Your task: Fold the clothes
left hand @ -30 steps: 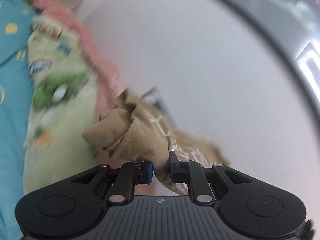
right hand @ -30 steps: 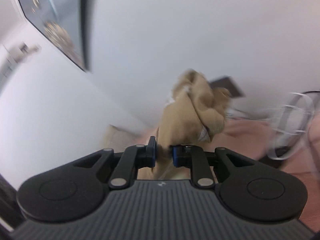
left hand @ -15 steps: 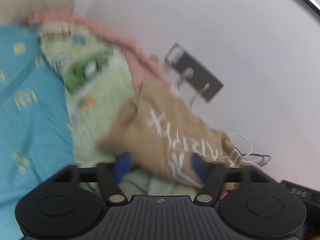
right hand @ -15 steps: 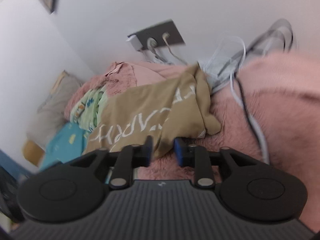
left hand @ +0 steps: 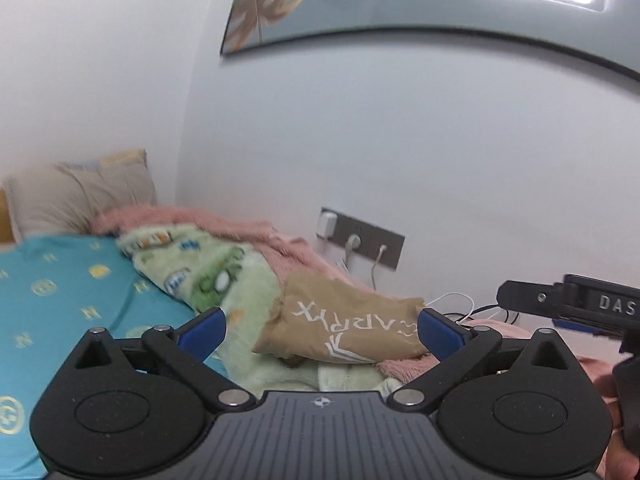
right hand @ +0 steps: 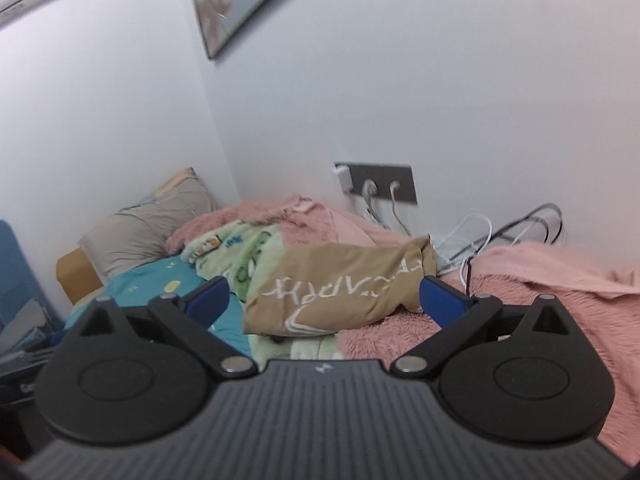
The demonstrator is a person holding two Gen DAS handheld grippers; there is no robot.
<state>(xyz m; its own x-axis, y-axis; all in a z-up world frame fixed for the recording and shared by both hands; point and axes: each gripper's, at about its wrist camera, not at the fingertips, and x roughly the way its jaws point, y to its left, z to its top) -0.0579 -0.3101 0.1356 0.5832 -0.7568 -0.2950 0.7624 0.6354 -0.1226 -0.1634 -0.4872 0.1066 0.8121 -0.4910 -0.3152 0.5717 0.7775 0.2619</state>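
A folded tan garment point(left hand: 340, 322) with white lettering lies on the green and pink blankets at the back of the bed; it also shows in the right wrist view point(right hand: 340, 284). My left gripper point(left hand: 320, 330) is open and empty, pulled back in front of the garment. My right gripper point(right hand: 324, 298) is open and empty, also back from the garment. The right gripper's body point(left hand: 576, 308) shows at the right edge of the left wrist view.
A green printed blanket point(left hand: 224, 280) and pink fluffy blanket point(right hand: 540, 280) lie along the wall. A teal sheet point(left hand: 60, 300) covers the bed. A beige pillow point(right hand: 148, 228) sits in the corner. A wall socket point(right hand: 376, 182) with cables point(right hand: 500, 232) is behind the garment.
Both grippers let go of the tan garment, opened wide and drew back. The garment went from held up in the air to lying folded on the blankets.
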